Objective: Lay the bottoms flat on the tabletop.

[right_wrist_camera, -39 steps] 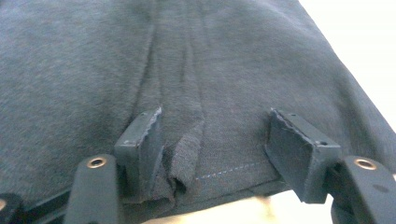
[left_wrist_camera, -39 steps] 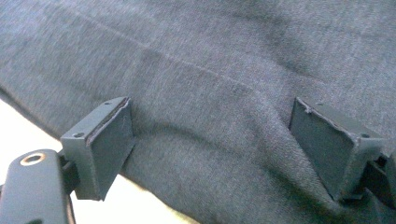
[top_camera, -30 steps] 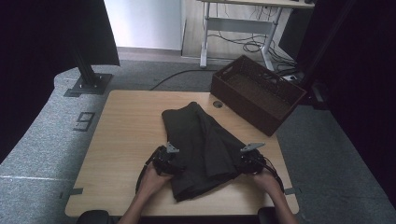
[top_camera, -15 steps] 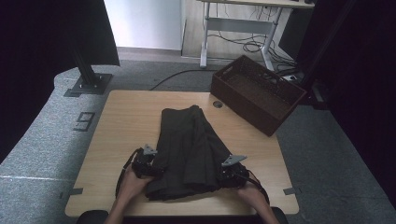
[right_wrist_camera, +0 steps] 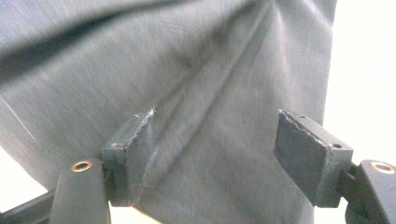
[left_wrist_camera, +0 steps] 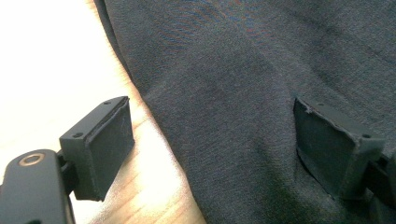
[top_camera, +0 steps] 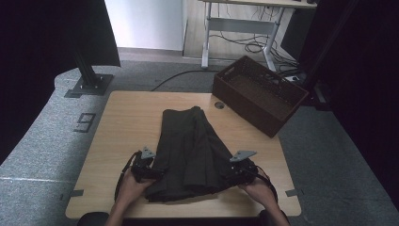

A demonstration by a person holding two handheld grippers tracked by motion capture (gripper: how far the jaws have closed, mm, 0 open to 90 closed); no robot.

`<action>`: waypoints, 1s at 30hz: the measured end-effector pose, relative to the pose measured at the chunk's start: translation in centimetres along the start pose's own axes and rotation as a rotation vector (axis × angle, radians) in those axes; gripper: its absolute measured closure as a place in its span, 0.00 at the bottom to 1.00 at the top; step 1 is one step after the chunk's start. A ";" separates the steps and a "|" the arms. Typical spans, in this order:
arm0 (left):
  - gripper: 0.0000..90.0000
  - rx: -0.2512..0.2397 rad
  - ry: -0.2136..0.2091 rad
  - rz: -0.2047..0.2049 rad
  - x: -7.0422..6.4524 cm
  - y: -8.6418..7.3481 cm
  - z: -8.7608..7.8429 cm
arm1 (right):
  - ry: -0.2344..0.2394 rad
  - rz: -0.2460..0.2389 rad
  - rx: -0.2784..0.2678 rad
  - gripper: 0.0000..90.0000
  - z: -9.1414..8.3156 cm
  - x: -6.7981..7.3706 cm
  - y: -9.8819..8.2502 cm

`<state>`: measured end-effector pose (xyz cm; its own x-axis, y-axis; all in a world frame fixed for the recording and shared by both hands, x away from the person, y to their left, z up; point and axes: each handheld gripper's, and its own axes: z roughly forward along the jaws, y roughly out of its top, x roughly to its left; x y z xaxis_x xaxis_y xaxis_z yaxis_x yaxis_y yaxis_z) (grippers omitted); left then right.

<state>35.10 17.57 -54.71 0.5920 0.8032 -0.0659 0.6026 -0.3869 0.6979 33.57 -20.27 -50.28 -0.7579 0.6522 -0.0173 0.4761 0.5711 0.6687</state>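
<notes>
A dark grey pleated garment (top_camera: pixel 188 150) lay flat on a light wooden table (top_camera: pixel 122 122), narrow at its far end and fanning wider toward the person at the near edge. It sat roughly in the middle of the table, its wide hem close to the near edge.

The person's two hands came in from the bottom of the high view, each holding a claw. The left claw (top_camera: pixel 153 173) rested at the garment's near left corner, and the right claw (top_camera: pixel 230 176) at its near right corner, so the cloth lay between them.

In the left gripper view, the left claw (left_wrist_camera: pixel 212 149) stood wide open: one pad (left_wrist_camera: pixel 109 140) hung over bare wood just beside the cloth's edge, while the other lay on the dark fabric (left_wrist_camera: pixel 243 93). Nothing was pinched.

In the right gripper view, the right claw (right_wrist_camera: pixel 215 158) was also open, its jaws having just been spreading apart. Creased grey cloth (right_wrist_camera: pixel 187 70) lay between and beyond the jaws, and neither pad pressed on it.

A dark brown slatted crate (top_camera: pixel 261 94) stood at the table's far right corner, set at an angle, well apart from the garment. Beyond the table, grey carpet (top_camera: pixel 47 132) and the legs of a desk (top_camera: pixel 207 37) were visible.
</notes>
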 end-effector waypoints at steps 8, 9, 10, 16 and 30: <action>0.15 0.000 0.001 0.000 0.0 0.0 0.0 | 0.115 -0.057 -0.056 0.39 0.5 2.1 4.4; 0.15 0.000 0.001 0.001 0.0 0.0 0.0 | 0.128 -0.070 -0.056 0.40 0.7 2.5 4.9; 0.15 0.000 0.001 0.001 0.0 0.0 0.0 | 0.139 -0.078 -0.057 0.40 0.9 2.8 5.3; 0.15 0.000 0.001 0.000 0.0 0.0 0.0 | 0.211 -0.116 -0.082 0.37 2.4 5.6 7.8; 0.15 0.001 0.004 0.001 0.0 0.0 0.0 | 0.139 -0.185 0.014 0.42 7.7 9.0 6.3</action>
<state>35.09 17.55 -54.71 0.5904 0.8047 -0.0627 0.6027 -0.3879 0.6973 33.20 -6.94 -51.96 -0.8863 0.4617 -0.0356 0.3292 0.6822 0.6529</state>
